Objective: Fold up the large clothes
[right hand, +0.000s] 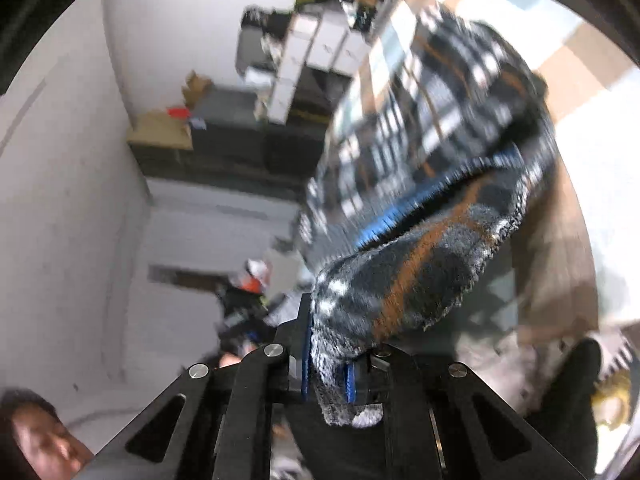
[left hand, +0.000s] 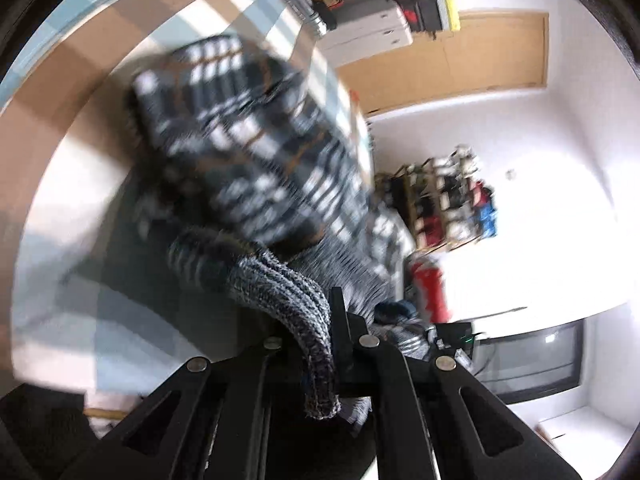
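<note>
Sweater (left hand: 256,168) — a thick knit in dark navy, grey-white and orange-brown plaid — hangs lifted between 2 grippers, its body blurred above a bed cover (left hand: 100,80) checked in tan, white and pale blue. The left gripper (left hand: 334,344) has its jaws pressed together on a ribbed grey-navy hem that runs between the black fingers (left hand: 340,320) and droops out below them. In the right wrist view, the right gripper (right hand: 326,364) pinches another edge of the same garment: fuzzy plaid fabric with an orange stripe and a bright blue ribbed band bulges up from the jaws, and blue pads (right hand: 350,384) show on either side of the clamped fold. From both grips the knit stretches away toward the bed, taut in places and bunched near the fingers. Behind it, the left wrist view shows a wooden door (left hand: 460,60), white drawers (left hand: 372,32), a wooden rack (left hand: 440,204) crowded with small items, and a dark screen (left hand: 532,360) low on the wall. The right wrist view shows dark cabinets (right hand: 224,136) and a person (right hand: 44,440) at the lower left corner. No brand, label or writing can be read anywhere; motion blur smears most of the fabric pattern.
</note>
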`<move>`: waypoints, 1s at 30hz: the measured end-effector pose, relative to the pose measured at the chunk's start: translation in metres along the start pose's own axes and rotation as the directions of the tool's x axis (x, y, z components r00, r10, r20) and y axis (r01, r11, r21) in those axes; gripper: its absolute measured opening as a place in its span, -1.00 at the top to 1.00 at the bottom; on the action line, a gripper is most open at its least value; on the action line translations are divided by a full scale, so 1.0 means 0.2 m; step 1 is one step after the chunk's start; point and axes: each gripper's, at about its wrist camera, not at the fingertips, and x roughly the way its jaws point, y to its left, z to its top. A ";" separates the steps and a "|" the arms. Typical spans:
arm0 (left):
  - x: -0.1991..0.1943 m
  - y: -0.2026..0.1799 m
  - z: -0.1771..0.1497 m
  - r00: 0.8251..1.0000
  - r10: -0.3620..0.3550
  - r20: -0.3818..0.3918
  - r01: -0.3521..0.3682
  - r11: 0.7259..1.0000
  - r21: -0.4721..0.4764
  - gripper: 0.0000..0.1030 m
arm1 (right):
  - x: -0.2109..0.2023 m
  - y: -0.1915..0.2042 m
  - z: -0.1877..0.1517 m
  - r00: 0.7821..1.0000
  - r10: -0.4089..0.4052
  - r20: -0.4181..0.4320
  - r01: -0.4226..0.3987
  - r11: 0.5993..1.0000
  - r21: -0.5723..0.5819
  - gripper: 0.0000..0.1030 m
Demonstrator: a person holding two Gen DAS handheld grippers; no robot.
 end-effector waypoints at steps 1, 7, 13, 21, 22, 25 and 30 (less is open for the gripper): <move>0.01 -0.01 0.05 1.000 -0.007 0.010 0.007 1.000 -0.009 0.95 | 0.00 0.01 0.05 0.999 0.019 0.029 -0.019 1.000 0.008 0.77; 0.07 -0.07 0.34 0.998 -0.030 0.050 0.033 0.998 -0.046 0.94 | 0.09 0.07 0.29 0.991 0.031 0.129 -0.040 0.997 0.067 0.77; 0.21 -0.07 0.63 0.998 0.002 0.065 0.003 0.997 -0.072 0.94 | 0.22 0.03 0.62 0.983 0.017 0.182 -0.049 0.984 0.173 0.77; 0.39 0.07 0.94 0.998 0.061 0.004 -0.060 0.988 -0.143 0.94 | 0.42 -0.23 0.98 0.982 -0.097 0.163 0.029 0.927 0.375 0.76; 0.41 0.07 0.97 0.998 0.060 -0.008 -0.060 0.986 -0.154 0.94 | 0.43 -0.27 0.99 0.982 -0.105 0.160 0.033 0.916 0.400 0.76; 0.47 0.08 1.04 0.994 0.083 -0.078 -0.094 0.983 -0.155 0.92 | 0.43 -0.34 1.03 0.981 -0.099 0.165 0.019 0.904 0.427 0.76; 0.49 0.03 1.09 0.987 0.120 -0.108 -0.135 0.979 -0.153 0.92 | 0.35 -0.31 1.05 0.973 -0.112 0.202 0.025 0.919 0.393 0.72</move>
